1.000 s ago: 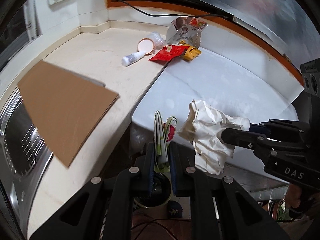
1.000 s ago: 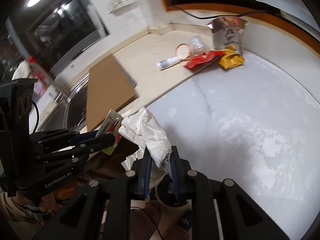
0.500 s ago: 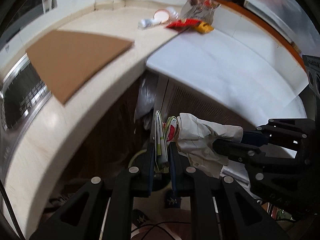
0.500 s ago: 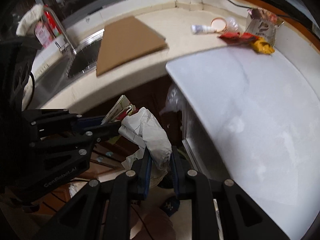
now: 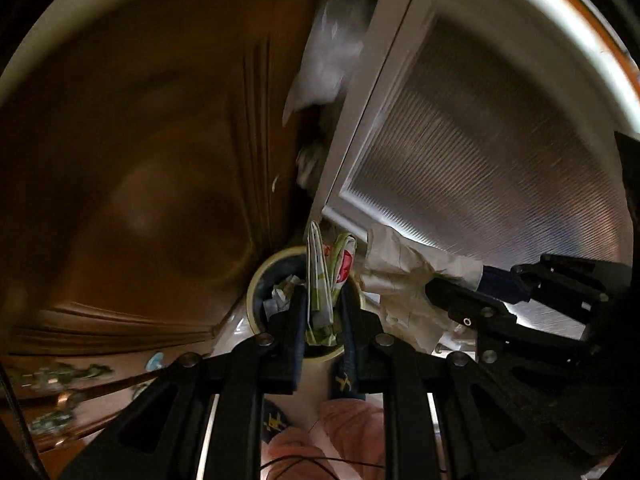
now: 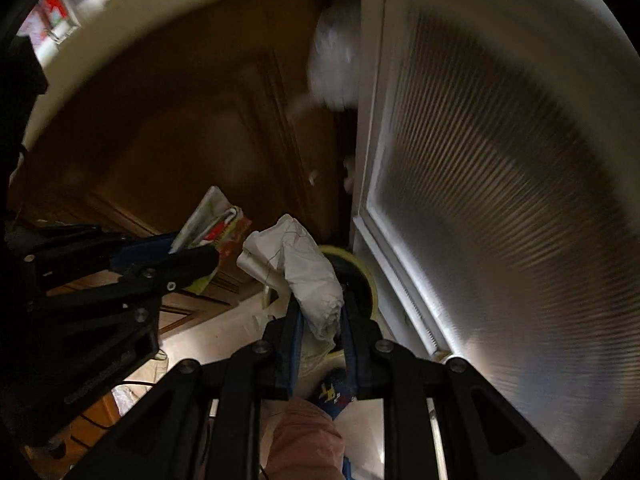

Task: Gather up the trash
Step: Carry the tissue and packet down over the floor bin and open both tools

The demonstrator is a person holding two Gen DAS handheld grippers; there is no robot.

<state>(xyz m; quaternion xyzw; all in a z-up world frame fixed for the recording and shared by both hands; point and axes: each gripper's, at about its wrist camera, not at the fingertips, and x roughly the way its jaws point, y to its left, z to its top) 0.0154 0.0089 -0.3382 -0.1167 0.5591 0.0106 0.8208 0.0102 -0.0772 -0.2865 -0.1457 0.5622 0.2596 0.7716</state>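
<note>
Over bin (image 5: 256,292) rim, left gripper (image 5: 322,312) pinching green wrapper (image 5: 320,280), right gripper (image 6: 320,320) pinching crumpled paper (image 6: 304,272). We reckon paper overhangs rim, could drop onto floor.

Both grippers have dropped from counter level to just above a round bin (image 5: 256,288) on the floor; the countertop has left view, replaced by a brown cabinet door (image 5: 140,160) and ribbed white panel (image 5: 480,152).
</note>
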